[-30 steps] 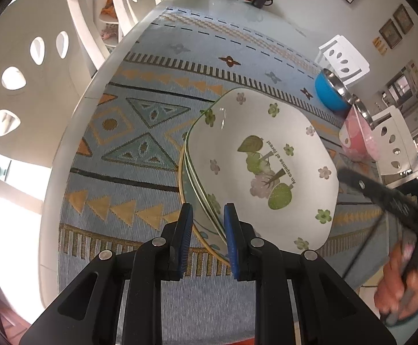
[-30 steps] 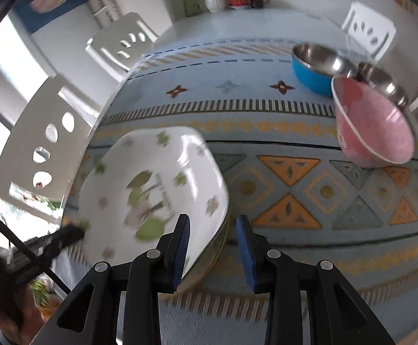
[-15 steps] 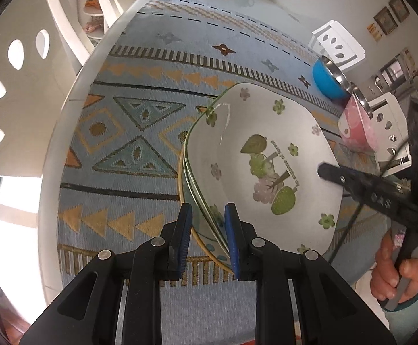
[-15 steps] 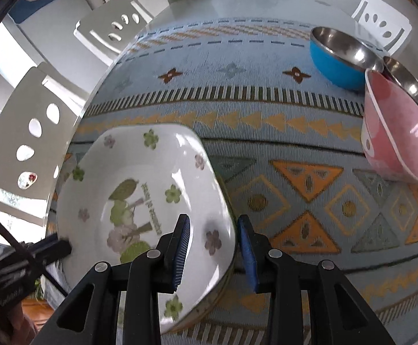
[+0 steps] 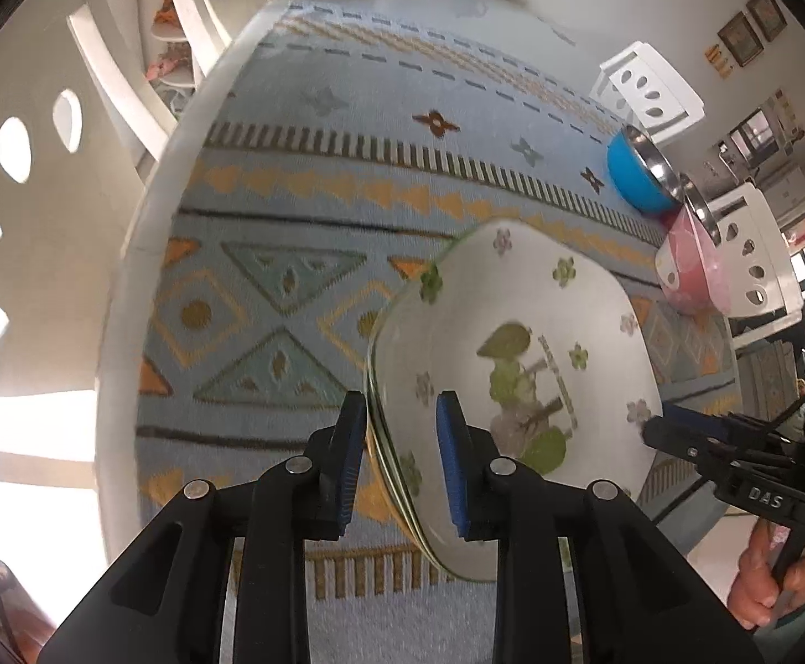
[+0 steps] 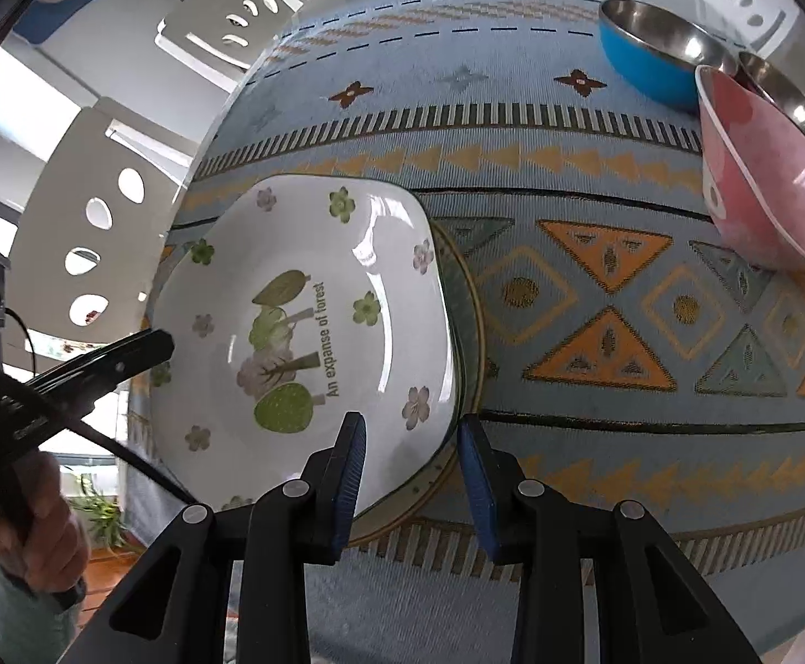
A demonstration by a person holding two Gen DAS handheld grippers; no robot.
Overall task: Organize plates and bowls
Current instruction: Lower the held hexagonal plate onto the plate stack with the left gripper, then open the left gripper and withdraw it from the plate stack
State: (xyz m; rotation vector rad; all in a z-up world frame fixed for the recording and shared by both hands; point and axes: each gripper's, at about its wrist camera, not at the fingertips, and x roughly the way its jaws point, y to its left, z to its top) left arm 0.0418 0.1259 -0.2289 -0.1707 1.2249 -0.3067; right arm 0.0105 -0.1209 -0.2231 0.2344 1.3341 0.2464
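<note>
Plate stack (image 6: 313, 321) overhangs the tabletop (image 5: 125, 299) edge at 6 o'clock; left tool (image 5: 396, 456) and right tool (image 6: 410, 478), both spread, straddle its rims.

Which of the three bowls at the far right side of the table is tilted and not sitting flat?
The pink bowl: it leans with its opening turned sideways, resting against a steel bowl. The blue bowl behind sits level, opening up.
</note>
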